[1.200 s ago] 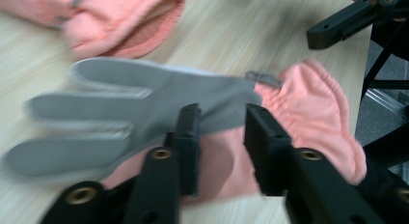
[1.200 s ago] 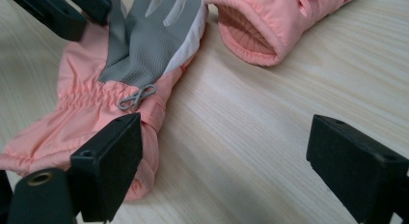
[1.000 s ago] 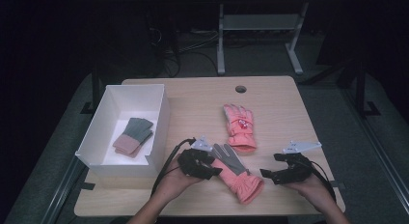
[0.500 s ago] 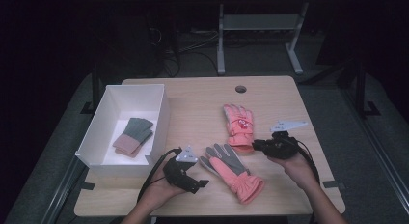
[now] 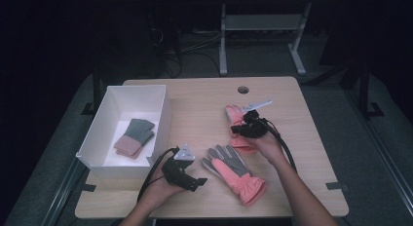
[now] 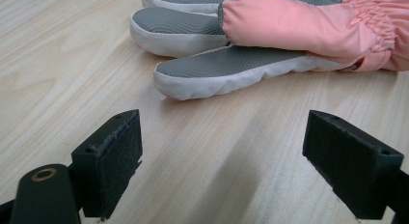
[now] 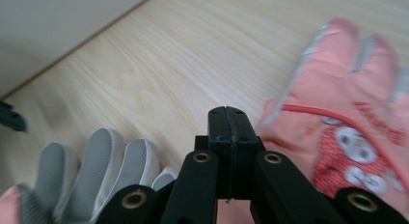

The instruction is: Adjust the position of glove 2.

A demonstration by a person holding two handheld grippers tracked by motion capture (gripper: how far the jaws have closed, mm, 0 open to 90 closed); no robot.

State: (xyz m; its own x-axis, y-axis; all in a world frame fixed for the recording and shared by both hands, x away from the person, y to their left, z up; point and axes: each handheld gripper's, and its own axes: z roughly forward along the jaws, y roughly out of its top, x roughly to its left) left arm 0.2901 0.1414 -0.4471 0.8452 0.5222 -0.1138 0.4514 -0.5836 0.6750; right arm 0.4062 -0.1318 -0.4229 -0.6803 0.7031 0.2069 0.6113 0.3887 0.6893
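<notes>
Far pink glove (image 5: 237, 120) partly hidden behind right hand-held gripper (image 5: 242, 128); cuff unseen.

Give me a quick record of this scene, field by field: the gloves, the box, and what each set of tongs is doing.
near glove: pink ski glove, grey palm up, flat on table
far glove: pink ski glove, printed back up, partly under right hand
box: white box at table's left, holding a grey and pink glove pair
left tongs: open, nothing between, pointing at near glove's fingers
right tongs: shut, empty, above far glove
</notes>
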